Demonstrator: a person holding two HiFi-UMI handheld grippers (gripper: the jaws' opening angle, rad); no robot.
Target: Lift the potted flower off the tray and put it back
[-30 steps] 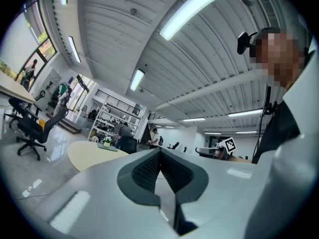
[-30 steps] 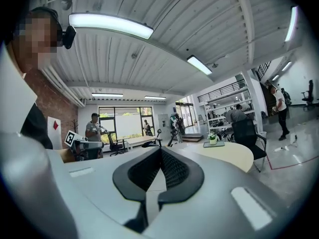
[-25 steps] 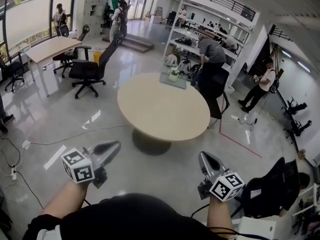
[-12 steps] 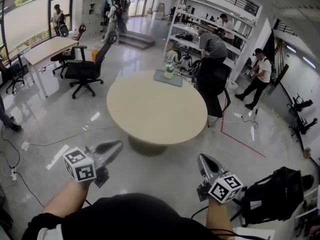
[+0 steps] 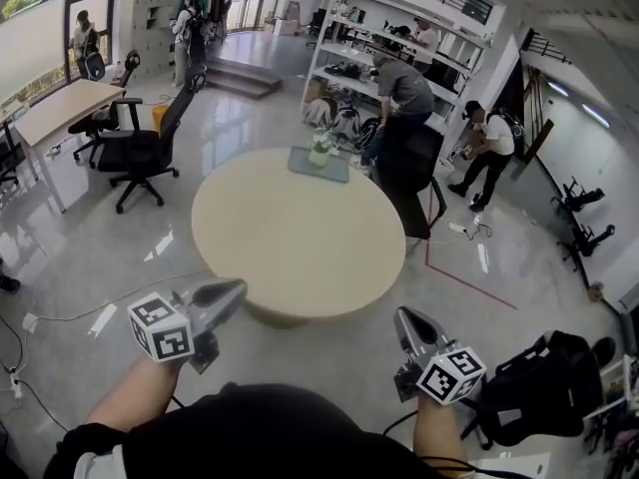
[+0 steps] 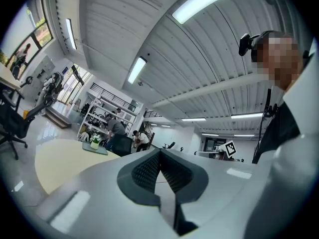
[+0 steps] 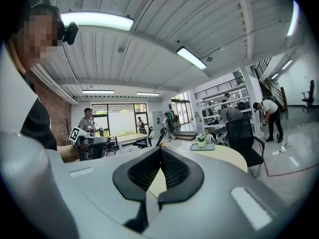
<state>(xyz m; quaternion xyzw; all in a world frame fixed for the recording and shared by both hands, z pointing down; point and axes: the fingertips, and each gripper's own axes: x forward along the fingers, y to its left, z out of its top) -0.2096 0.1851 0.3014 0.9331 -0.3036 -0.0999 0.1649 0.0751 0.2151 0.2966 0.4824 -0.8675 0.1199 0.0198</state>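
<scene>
Two empty tools, left gripper (image 5: 233, 290) and right gripper (image 5: 407, 317), sit pressed together low in frame; I judge this the approach, since the potted flower (image 5: 319, 148) on its tray (image 5: 300, 165), upper centre, needs a closer reach and spread jaws.

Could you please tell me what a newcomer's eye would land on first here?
A large round beige table fills the middle of the head view, bare except for a grey tray at its far edge with the potted flower standing on it. Low in the foreground, the left gripper and right gripper point toward it, both shut and empty.
</scene>
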